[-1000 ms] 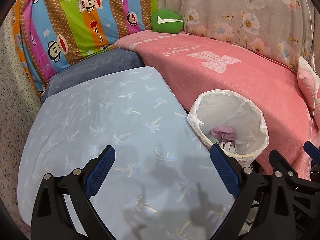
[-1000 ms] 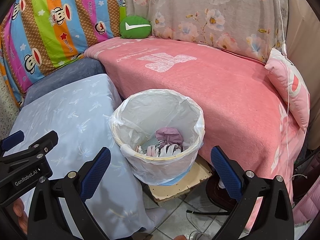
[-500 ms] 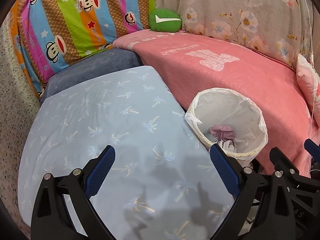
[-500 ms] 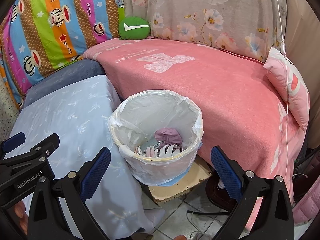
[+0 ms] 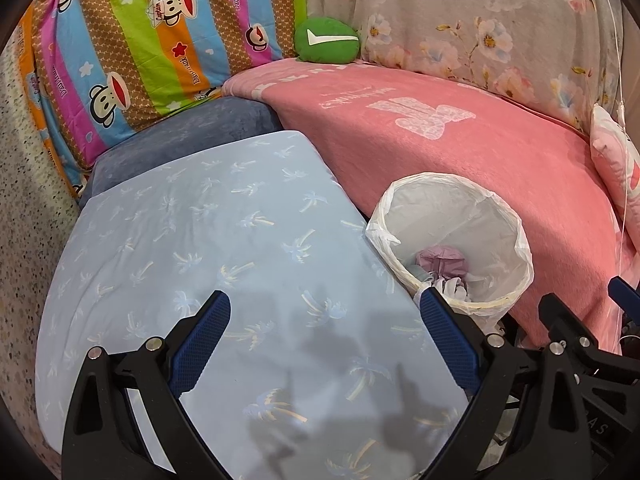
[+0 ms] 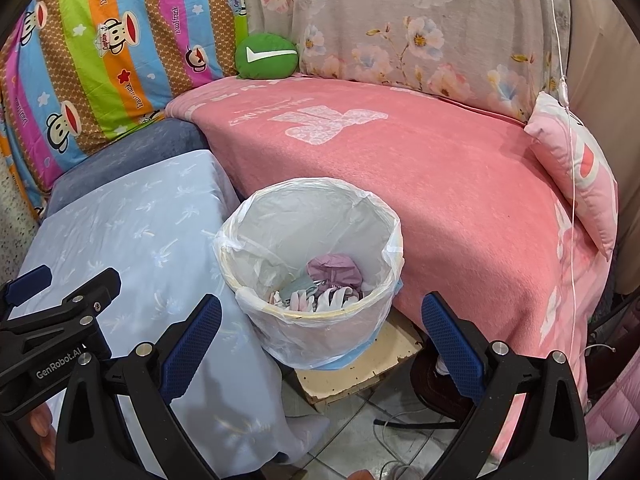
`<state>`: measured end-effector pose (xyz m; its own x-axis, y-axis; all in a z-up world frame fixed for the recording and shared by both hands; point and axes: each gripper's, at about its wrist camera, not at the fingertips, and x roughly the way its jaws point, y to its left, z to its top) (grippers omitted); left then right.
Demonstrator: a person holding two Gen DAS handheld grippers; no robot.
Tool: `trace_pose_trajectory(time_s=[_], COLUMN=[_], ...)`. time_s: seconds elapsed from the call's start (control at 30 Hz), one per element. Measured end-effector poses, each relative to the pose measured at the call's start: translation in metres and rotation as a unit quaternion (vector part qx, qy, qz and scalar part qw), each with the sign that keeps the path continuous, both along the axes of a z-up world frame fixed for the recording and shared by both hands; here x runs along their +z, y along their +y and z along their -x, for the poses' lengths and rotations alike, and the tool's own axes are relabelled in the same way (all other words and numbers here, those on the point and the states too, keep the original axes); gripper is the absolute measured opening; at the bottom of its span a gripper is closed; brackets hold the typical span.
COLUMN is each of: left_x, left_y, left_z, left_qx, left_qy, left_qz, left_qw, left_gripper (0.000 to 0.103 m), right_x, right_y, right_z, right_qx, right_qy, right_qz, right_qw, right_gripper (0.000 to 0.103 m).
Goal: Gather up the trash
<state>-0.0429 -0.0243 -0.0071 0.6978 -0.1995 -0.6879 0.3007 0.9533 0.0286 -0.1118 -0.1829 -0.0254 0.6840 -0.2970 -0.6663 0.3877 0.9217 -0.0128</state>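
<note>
A round bin lined with a clear plastic bag (image 6: 316,320) stands on a cardboard piece between the blue surface and the pink bed; it also shows in the left wrist view (image 5: 516,240). Crumpled pink, white and pale blue trash (image 6: 328,280) lies inside it, also seen in the left wrist view (image 5: 440,260). My left gripper (image 5: 325,336) is open and empty above the light blue palm-print cloth (image 5: 200,240). My right gripper (image 6: 320,344) is open and empty, just in front of the bin. The left gripper's body (image 6: 56,320) shows at the left of the right wrist view.
A pink blanket (image 6: 400,168) covers the bed behind the bin. A green cushion (image 6: 266,56), a striped monkey-print cover (image 6: 100,40) and floral fabric (image 6: 400,20) line the back. A pink pillow (image 6: 576,172) lies at the right. Cables (image 6: 400,424) and tiles show below.
Both views have shifted slightly; the bin sits a little lower and nearer the grippers. Both grippers stay open and empty.
</note>
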Motion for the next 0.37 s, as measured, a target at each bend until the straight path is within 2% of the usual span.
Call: trace_pose_trajectory(time_s=[0.37], left_x=[-0.0027], left_y=[-0.0019], left_z=[0.0008], left_qx=[-0.014], left_qy=[0.008], left_qz=[0.005], left_qw=[0.9999], left_gripper=[0.092], right_x=[-0.0023], right_y=[0.0023], right_z=[0.0070], right_qx=[-0.006], right_qy=[-0.003], right_qz=[-0.003], right_qw=[1.000], right_gripper=[0.098])
